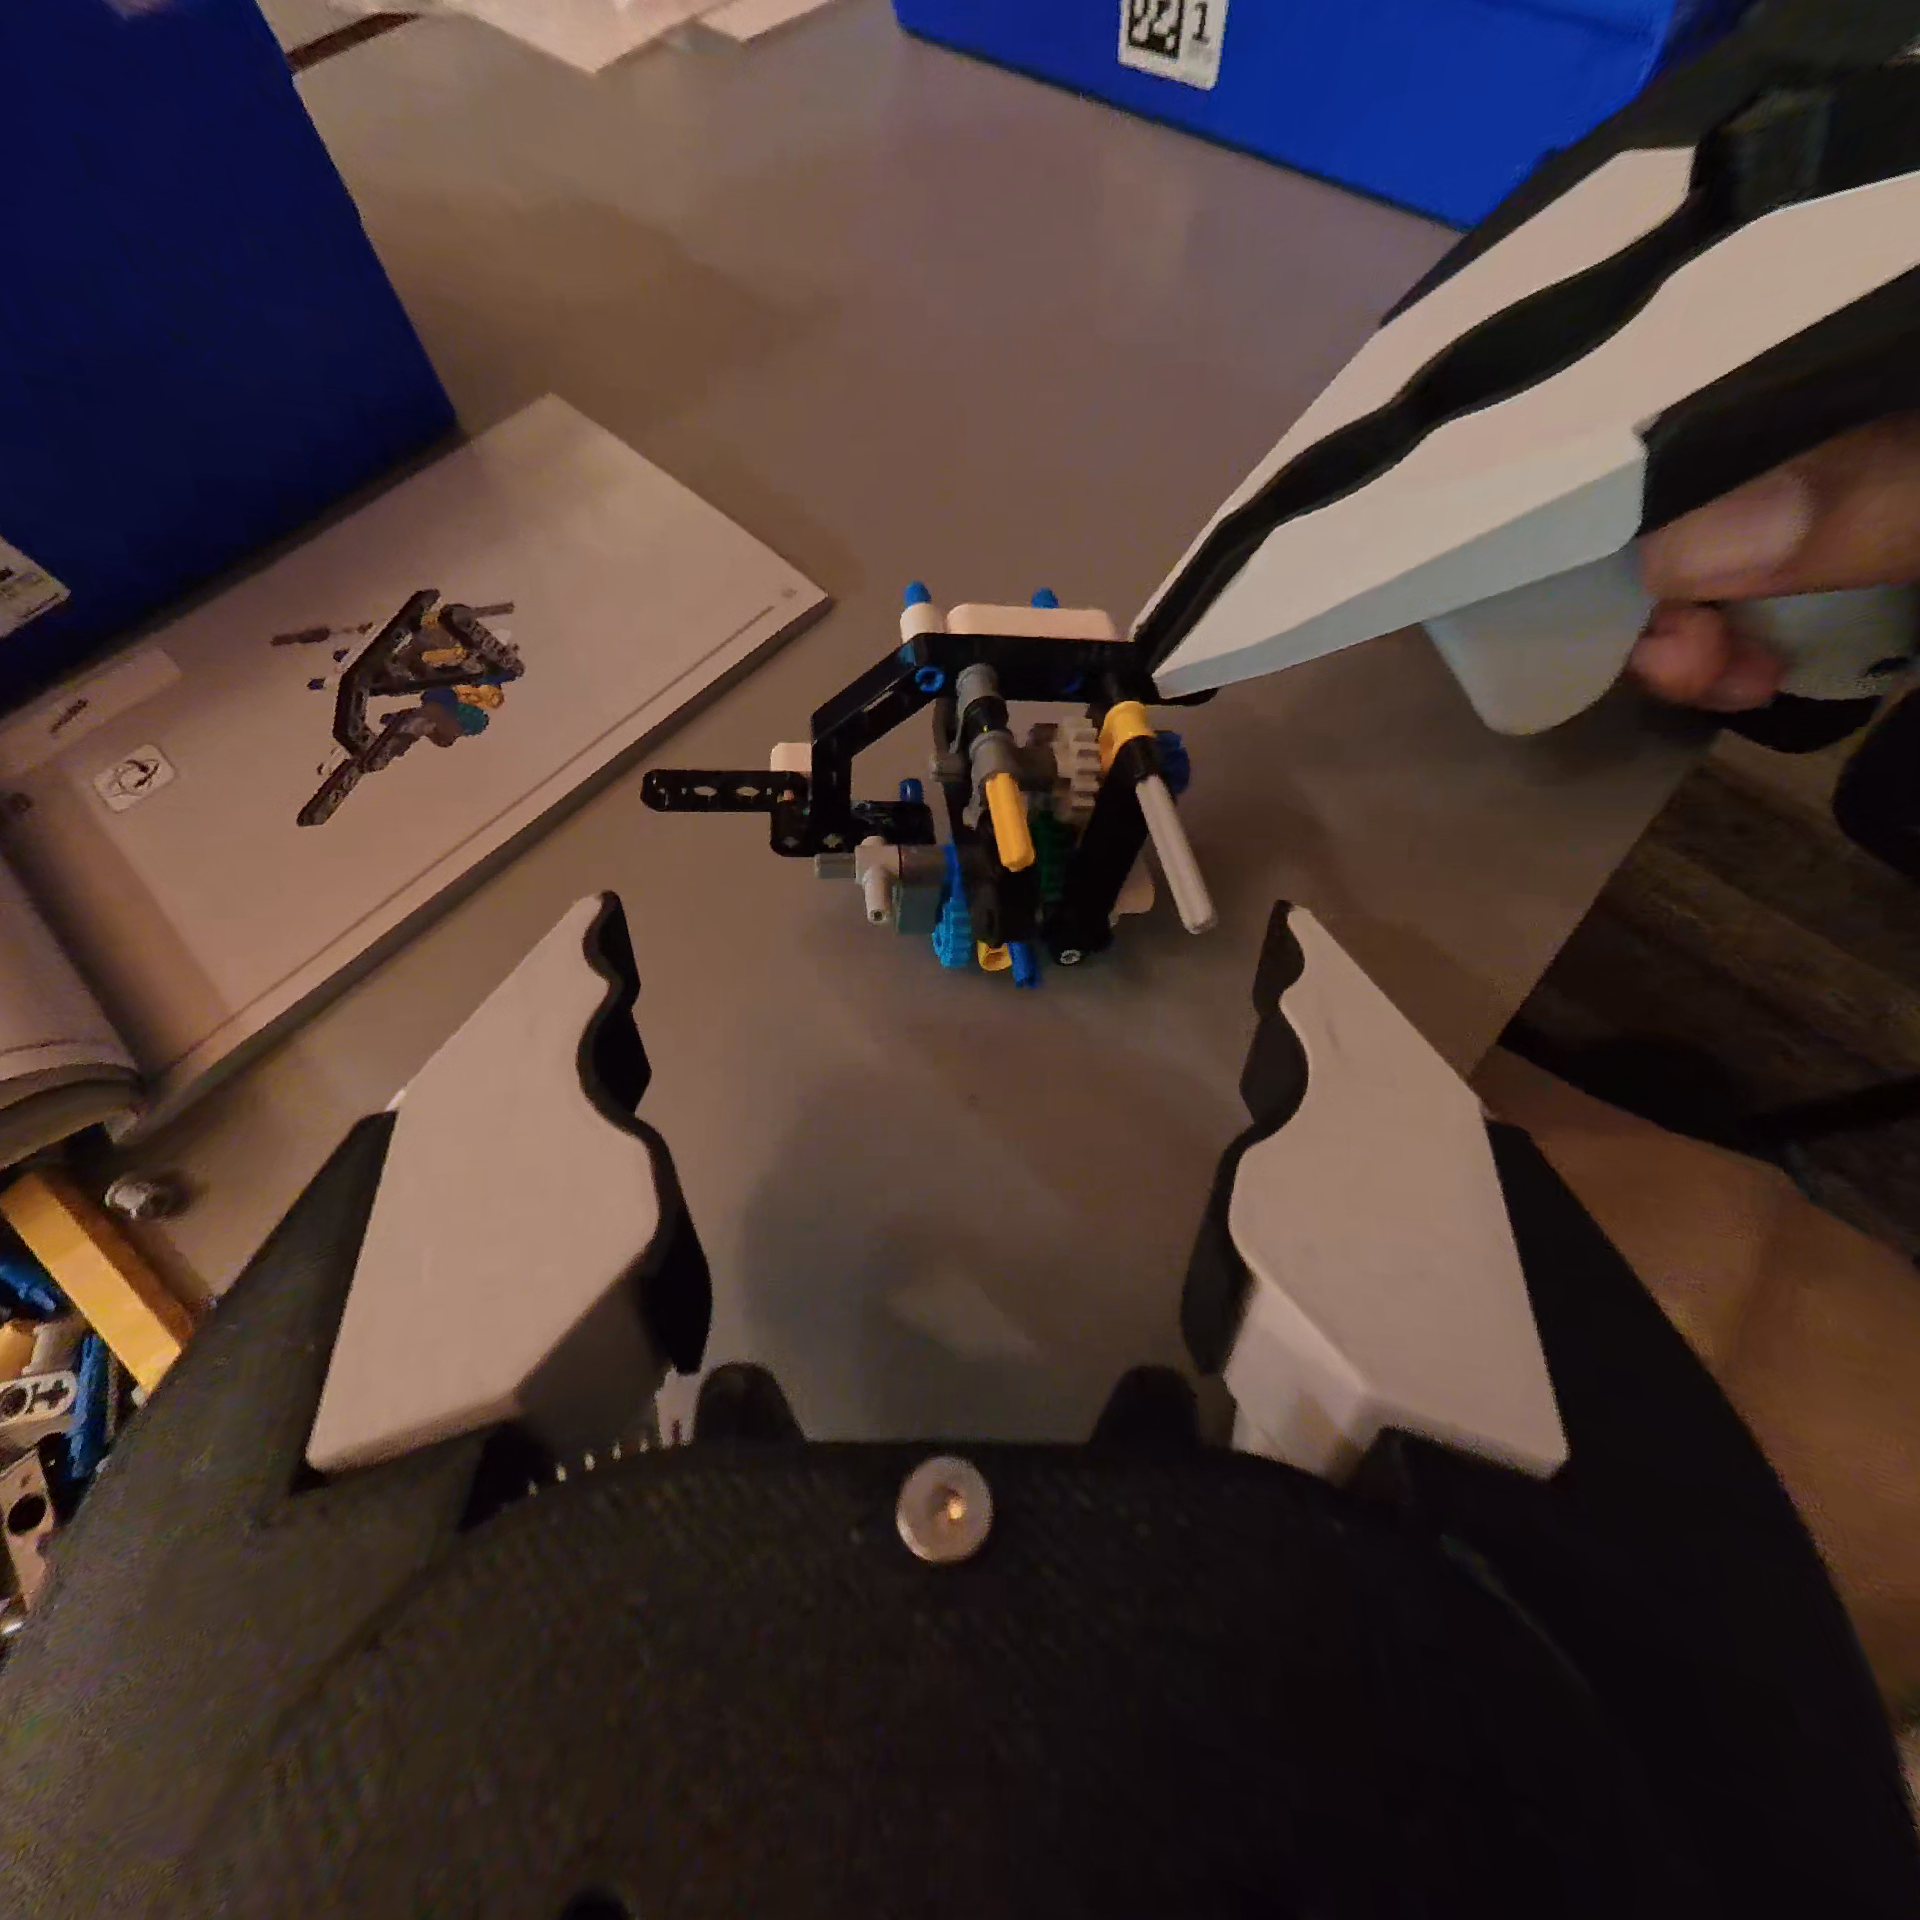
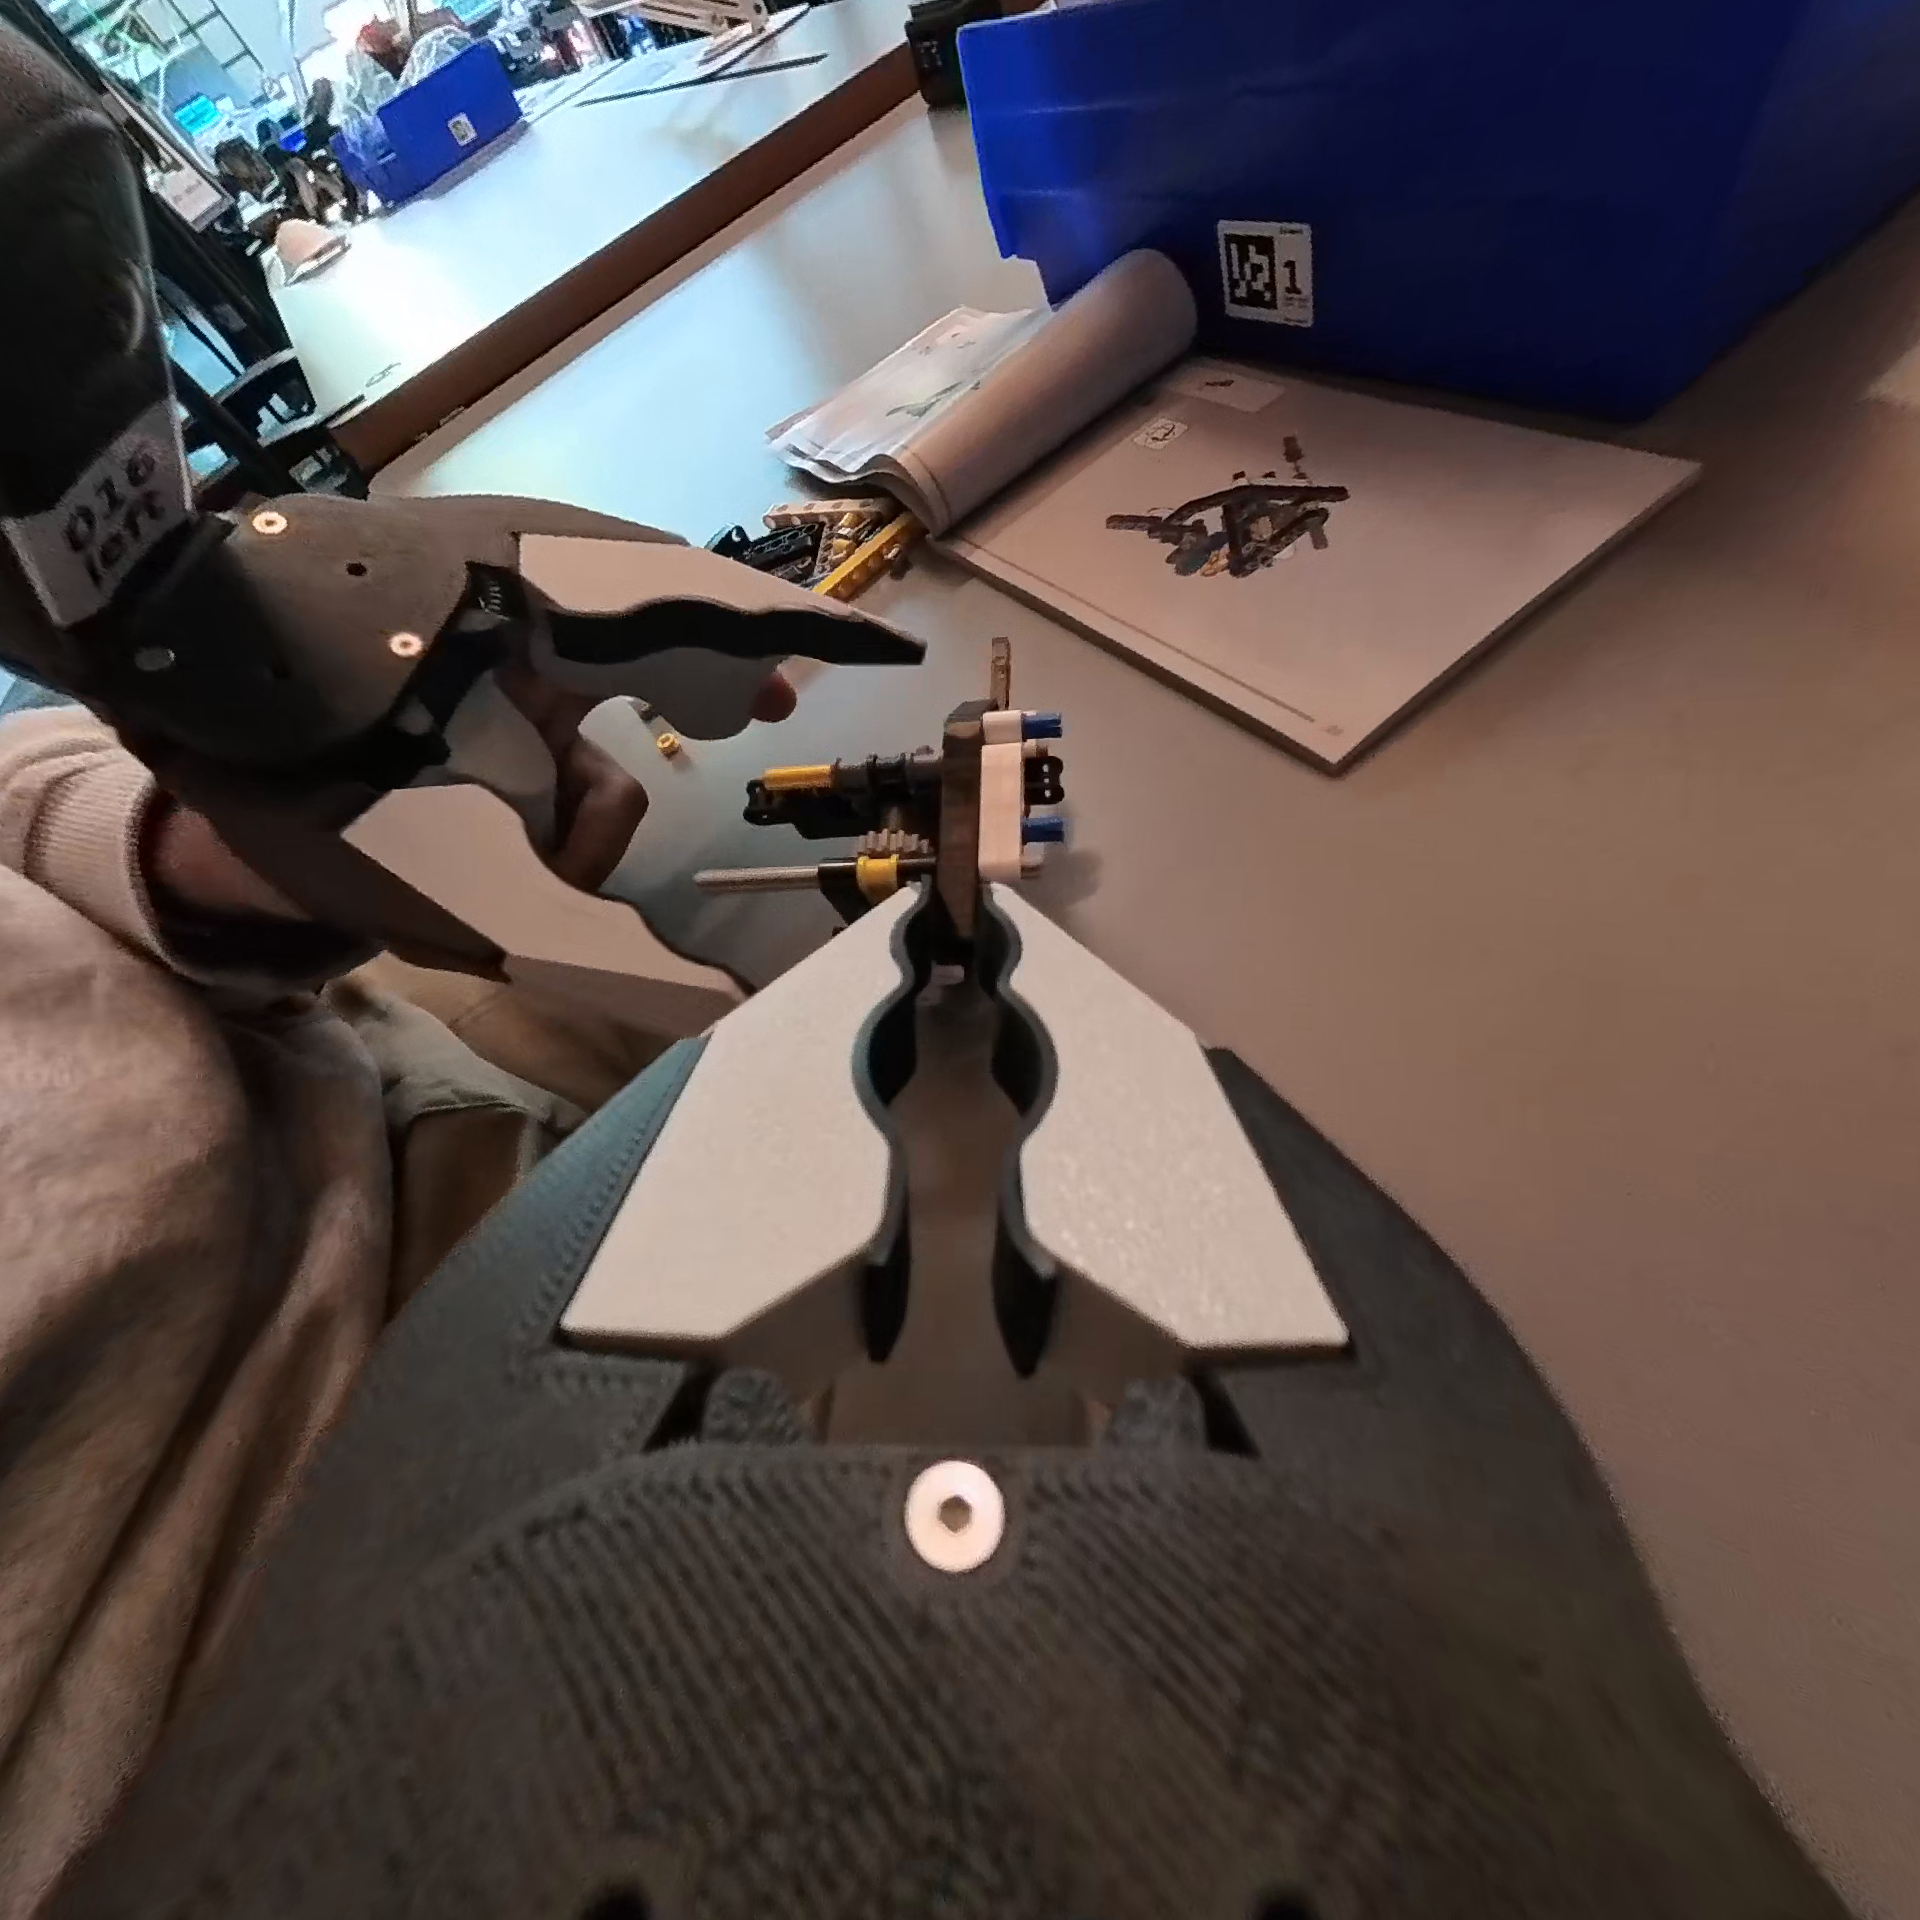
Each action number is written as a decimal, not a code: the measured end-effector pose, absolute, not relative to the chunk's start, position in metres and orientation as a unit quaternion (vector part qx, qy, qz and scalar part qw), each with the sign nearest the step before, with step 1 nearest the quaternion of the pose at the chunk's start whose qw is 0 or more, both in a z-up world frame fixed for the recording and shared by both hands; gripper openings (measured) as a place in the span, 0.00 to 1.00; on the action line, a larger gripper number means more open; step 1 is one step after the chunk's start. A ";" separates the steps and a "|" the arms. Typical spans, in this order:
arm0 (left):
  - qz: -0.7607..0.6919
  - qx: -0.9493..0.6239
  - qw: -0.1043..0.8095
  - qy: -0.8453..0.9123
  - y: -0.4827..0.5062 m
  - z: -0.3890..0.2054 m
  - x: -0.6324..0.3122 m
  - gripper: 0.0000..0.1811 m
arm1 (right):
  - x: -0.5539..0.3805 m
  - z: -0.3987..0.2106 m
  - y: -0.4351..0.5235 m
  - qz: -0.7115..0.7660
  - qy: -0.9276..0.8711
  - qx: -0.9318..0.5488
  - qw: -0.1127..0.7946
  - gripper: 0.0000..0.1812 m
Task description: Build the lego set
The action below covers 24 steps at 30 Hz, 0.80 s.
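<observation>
Nearest the left wrist camera, left gripper [image 1: 940,997] with jaws spread wide and empty, poised above the grey table [image 1: 883,343] just short of the lego assembly [image 1: 966,800]. Just beyond, lego assembly of black beams, white blocks, yellow and blue pins, a grey gear and a grey axle, standing on end, its black top beam pinched between the closed fingertips of the right gripper [image 2: 948,914] entering from the right. Farther off, open instruction booklet [image 1: 416,707] flat on the table to the left, loose parts [image 1: 47,1382] at its near corner, and blue bins [image 1: 1403,94] behind.
</observation>
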<state>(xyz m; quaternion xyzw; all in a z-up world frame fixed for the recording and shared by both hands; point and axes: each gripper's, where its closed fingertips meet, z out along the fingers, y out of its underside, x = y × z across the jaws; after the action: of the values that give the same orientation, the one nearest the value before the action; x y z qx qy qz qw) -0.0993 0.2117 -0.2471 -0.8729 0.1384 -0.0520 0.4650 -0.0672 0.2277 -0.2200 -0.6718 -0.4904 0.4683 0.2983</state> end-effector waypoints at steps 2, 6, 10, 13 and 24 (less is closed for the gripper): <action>-0.045 -0.877 0.456 0.145 0.212 -0.250 -0.098 0.63 | -0.067 -0.220 0.228 0.475 -0.480 -0.677 0.293 0.03; -0.037 -0.880 0.427 0.203 0.207 -0.260 -0.086 0.61 | -0.067 -0.221 0.230 0.487 -0.455 -0.690 0.282 0.03; -0.002 -0.872 0.427 0.238 0.211 -0.262 -0.088 0.62 | -0.067 -0.222 0.232 0.510 -0.429 -0.697 0.266 0.03; 0.008 -0.868 0.433 0.244 0.218 -0.261 -0.092 0.62 | -0.067 -0.222 0.232 0.513 -0.426 -0.697 0.263 0.03; 0.004 -0.875 0.424 0.232 0.227 -0.263 -0.096 0.55 | -0.067 -0.222 0.233 0.526 -0.410 -0.701 0.254 0.03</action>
<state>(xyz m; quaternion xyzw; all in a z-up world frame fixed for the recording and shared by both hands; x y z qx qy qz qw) -0.0965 0.2274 -0.2632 -0.8753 0.2321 0.0040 0.4242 -0.0673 0.2325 -0.2224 -0.7007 -0.4097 0.5259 0.2542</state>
